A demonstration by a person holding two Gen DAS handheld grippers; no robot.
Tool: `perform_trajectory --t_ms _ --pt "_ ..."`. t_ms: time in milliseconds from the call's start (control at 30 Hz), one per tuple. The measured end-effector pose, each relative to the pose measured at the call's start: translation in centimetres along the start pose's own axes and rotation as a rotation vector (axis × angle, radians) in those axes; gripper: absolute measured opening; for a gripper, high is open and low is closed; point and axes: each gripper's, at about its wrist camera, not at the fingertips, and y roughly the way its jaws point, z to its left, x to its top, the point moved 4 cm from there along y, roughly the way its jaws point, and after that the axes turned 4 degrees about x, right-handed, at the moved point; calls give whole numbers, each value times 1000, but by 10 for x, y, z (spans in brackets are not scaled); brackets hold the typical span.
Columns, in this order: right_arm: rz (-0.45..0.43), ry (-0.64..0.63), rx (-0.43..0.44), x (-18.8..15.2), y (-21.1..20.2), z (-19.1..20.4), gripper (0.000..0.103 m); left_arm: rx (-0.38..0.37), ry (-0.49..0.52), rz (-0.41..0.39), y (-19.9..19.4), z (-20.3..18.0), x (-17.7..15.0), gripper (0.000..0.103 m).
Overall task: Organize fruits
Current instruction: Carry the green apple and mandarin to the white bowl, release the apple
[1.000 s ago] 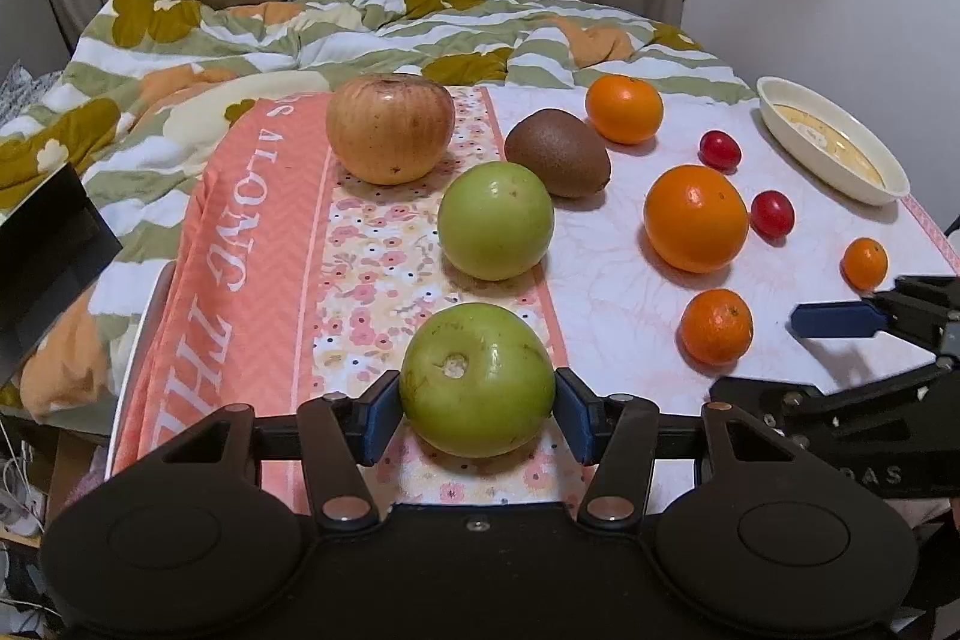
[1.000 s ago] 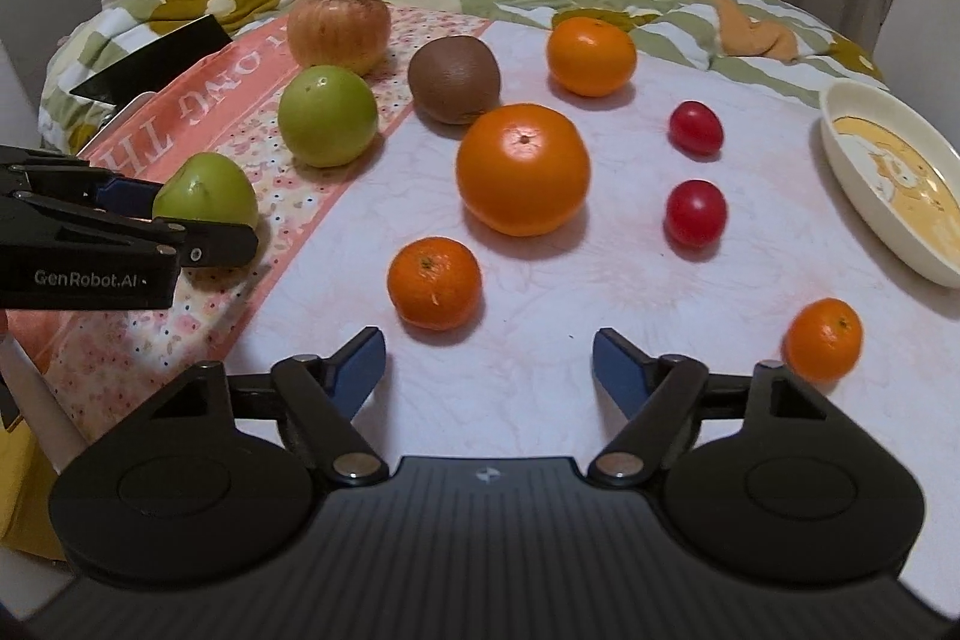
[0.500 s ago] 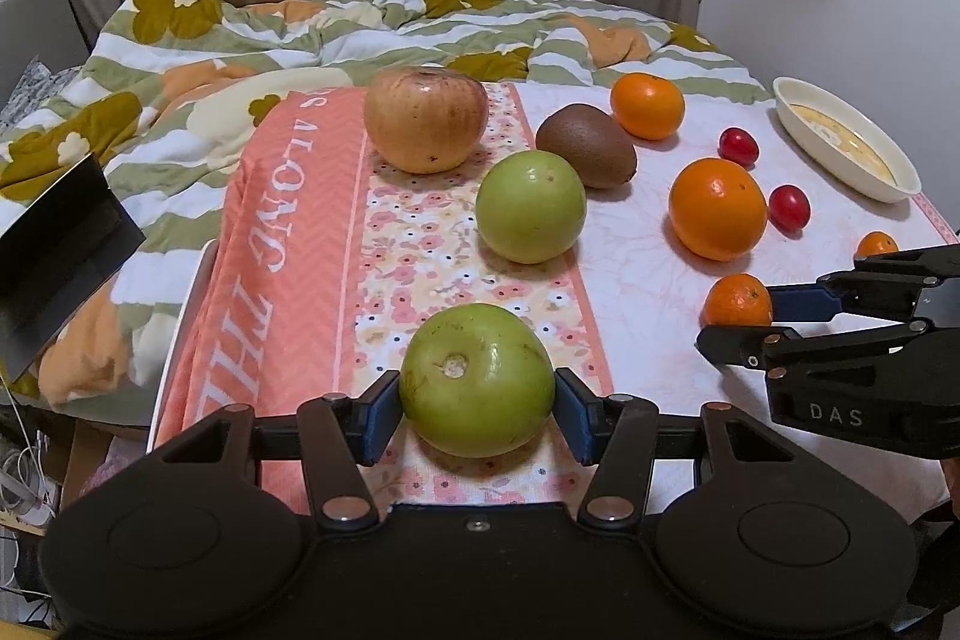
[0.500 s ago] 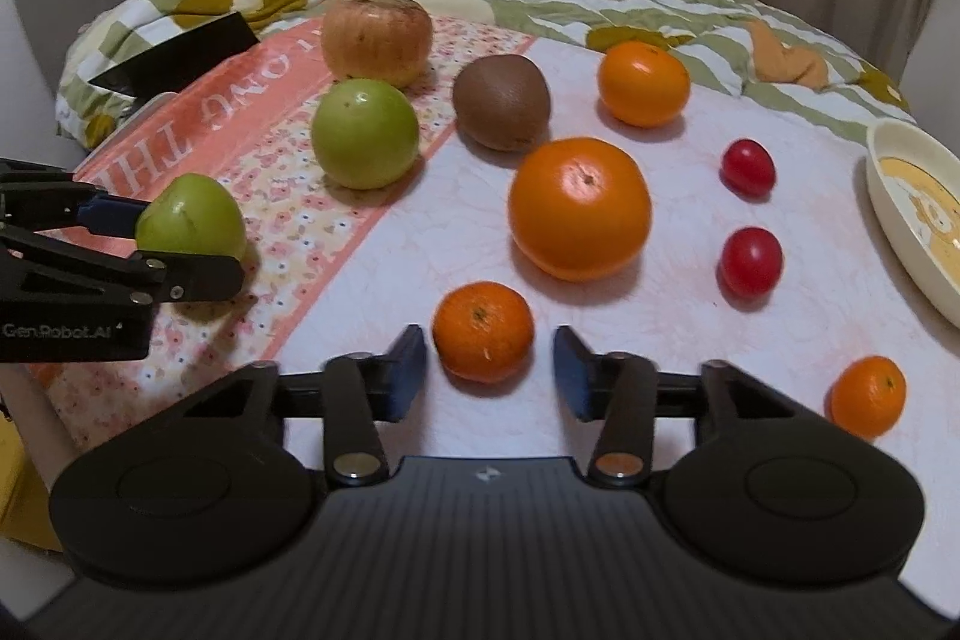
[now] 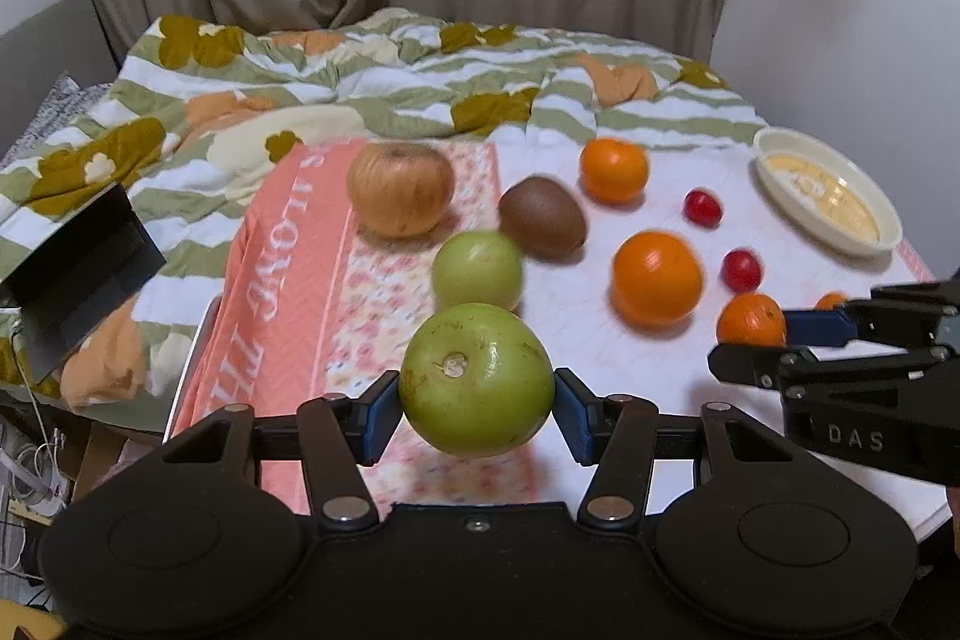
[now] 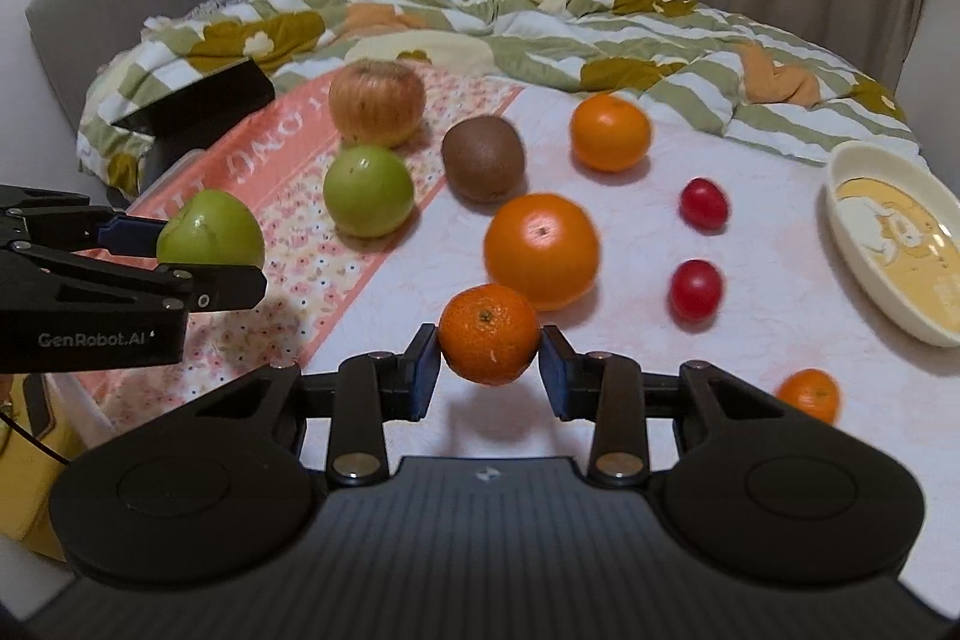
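Apple point(image 6: 377, 111) at far end of runner point(image 6: 282, 172), 2nd apple point(image 6: 368, 198) just in front. Kiwi point(image 6: 483, 157) right of those, orange point(image 6: 610, 132) further right, big orange point(image 6: 541, 251) nearer. Two tomatoes point(image 6: 703, 203) btwn oranges & dish point(image 6: 864, 244) at right edge. Small mandarin point(image 6: 809, 396) near front right.

I get dim, warm indoor light and soft shadows; background fruit smears with motion blur, and fisheye bends my edges.
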Motion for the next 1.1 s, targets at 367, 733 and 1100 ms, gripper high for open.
perform_trajectory --t_ms 367,733,1100 --pt "-36 22 1 10 -83 -89 51 30 -20 -64 -35 -93 36 58" --pt "-65 46 -82 21 -122 -211 51 -45 -10 -102 -16 -191 84 58" --pt "-57 143 -155 46 -84 -308 51 -157 116 -52 69 -260 144 58"
